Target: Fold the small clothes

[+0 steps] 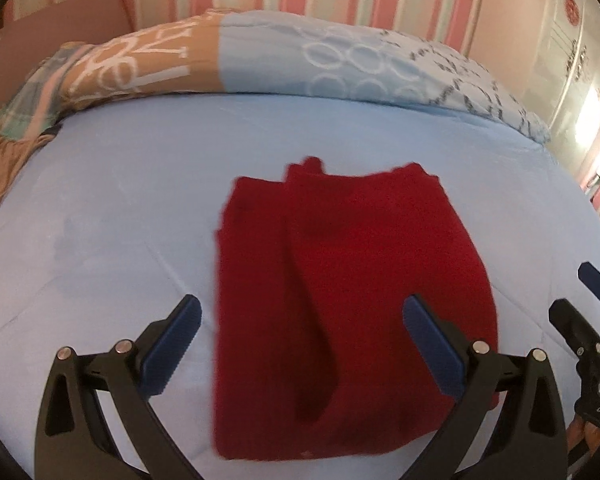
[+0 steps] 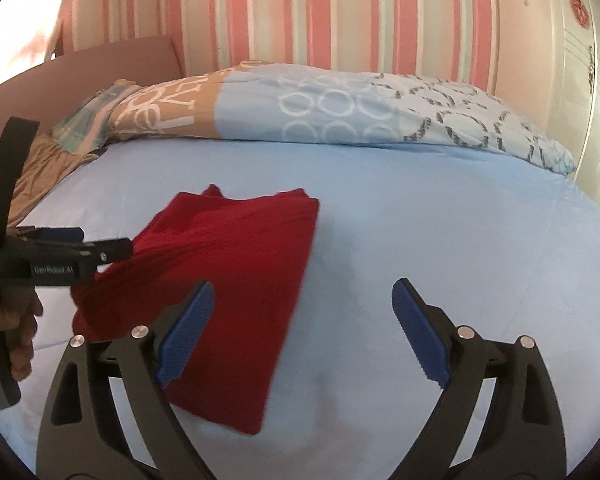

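A red garment lies folded lengthwise on the light blue bed sheet. It also shows in the right wrist view, left of centre. My left gripper is open and hovers over the near part of the garment, holding nothing. My right gripper is open and empty, above the sheet just right of the garment's right edge. The left gripper also shows side-on at the left of the right wrist view, over the garment's left side. Part of the right gripper shows at the right edge of the left wrist view.
A folded patterned duvet in blue and tan lies across the far end of the bed. A striped pink wall stands behind it. A brown cloth lies at the bed's far left. A white wardrobe stands at the right.
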{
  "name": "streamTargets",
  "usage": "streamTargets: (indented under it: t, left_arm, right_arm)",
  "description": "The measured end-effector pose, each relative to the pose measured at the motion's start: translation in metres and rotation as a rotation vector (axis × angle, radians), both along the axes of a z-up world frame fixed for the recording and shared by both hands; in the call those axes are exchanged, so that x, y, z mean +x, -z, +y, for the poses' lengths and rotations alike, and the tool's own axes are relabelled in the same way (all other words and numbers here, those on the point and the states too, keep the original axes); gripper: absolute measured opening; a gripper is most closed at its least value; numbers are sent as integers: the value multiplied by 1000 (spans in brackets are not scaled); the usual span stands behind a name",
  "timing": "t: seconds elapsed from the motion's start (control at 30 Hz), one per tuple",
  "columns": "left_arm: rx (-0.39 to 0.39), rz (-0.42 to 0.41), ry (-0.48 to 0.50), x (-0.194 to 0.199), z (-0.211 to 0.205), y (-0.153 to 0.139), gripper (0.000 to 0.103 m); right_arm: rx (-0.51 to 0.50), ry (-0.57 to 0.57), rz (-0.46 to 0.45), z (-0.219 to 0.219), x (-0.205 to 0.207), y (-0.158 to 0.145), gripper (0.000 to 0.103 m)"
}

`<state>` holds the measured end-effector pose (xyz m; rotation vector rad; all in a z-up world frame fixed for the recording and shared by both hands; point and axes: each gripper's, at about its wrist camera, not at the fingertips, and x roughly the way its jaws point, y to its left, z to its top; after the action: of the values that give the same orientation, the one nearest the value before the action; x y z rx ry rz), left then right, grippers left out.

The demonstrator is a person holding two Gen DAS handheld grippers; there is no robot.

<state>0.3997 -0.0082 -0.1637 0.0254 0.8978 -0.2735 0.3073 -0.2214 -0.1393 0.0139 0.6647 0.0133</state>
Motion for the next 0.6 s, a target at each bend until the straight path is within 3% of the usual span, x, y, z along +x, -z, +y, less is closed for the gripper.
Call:
streamTargets:
  t: [0.07, 0.17, 0.23, 0.37, 0.43, 0.6]
  left_arm:
    - [-25, 41, 6, 6, -8, 9, 102]
    - [12, 74, 18, 9, -21, 24, 96]
    - [24, 93, 33, 8, -28, 33, 83]
    - [49, 49, 36, 2, -36, 33, 49]
    - [47, 27, 35, -1, -38, 28, 37]
    - [27, -7, 37, -5, -34, 13, 23]
  right_arm:
    - [9, 6, 7, -8, 2, 2, 93]
    - [16, 6, 20, -15, 6, 5, 93]
    - [16, 4, 27, -16, 9, 7, 94]
    - [32, -12, 60, -15, 18, 16, 95]
    - [63, -10, 85, -16, 23, 21, 95]
    - [152, 14, 127, -20, 28, 28, 95]
